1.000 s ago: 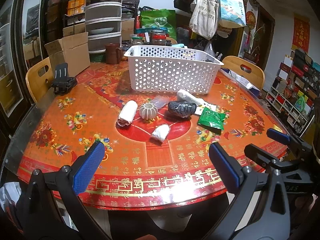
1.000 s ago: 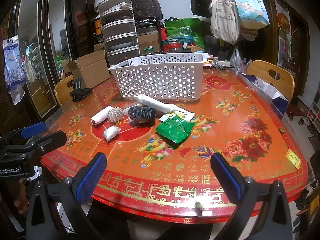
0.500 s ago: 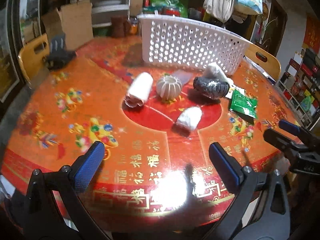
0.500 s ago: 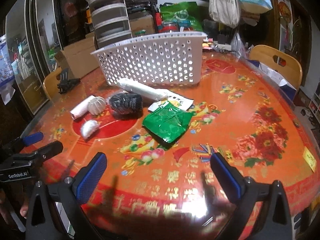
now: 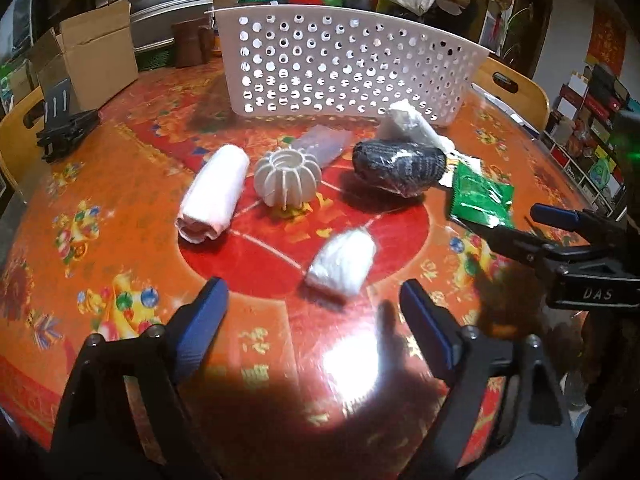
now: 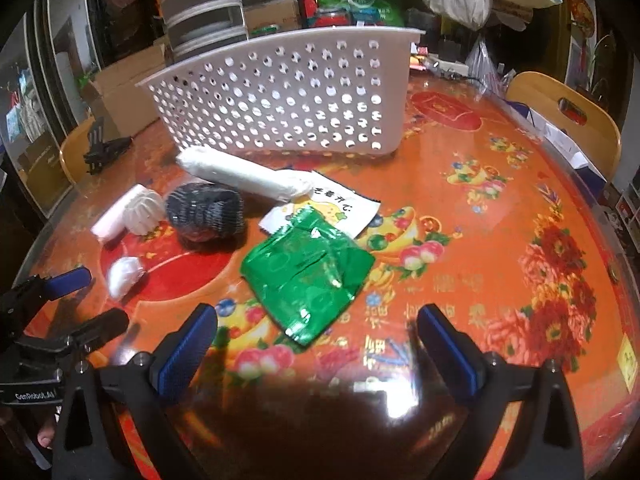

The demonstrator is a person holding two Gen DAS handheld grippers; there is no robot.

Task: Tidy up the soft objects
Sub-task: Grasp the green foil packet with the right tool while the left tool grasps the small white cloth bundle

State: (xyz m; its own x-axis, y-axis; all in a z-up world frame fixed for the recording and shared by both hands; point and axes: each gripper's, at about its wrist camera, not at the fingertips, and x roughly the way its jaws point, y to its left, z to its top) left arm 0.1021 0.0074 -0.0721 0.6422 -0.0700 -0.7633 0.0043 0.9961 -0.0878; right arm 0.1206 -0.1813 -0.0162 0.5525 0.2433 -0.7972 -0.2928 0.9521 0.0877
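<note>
Soft items lie on the red patterned table in front of a white perforated basket (image 5: 344,64). In the left wrist view: a pink rolled towel (image 5: 214,194), a white ribbed ball (image 5: 287,178), a dark wrapped bundle (image 5: 400,166), a small white bag (image 5: 342,262), a long white roll (image 5: 412,124) and a green foil packet (image 5: 480,200). My left gripper (image 5: 314,328) is open, just short of the small white bag. My right gripper (image 6: 318,352) is open, just short of the green foil packet (image 6: 308,276). The basket (image 6: 288,92) stands behind.
A white printed packet (image 6: 340,208) lies under the green one. A cardboard box (image 5: 96,56) and a black stand (image 5: 64,124) sit at the table's left. Wooden chairs (image 6: 568,120) ring the table. Shelves, bags and stacked containers crowd the back.
Both grippers have moved forward and down over the table toward the items: the left toward the small white bag, the right toward the green packet. Both stay open.
</note>
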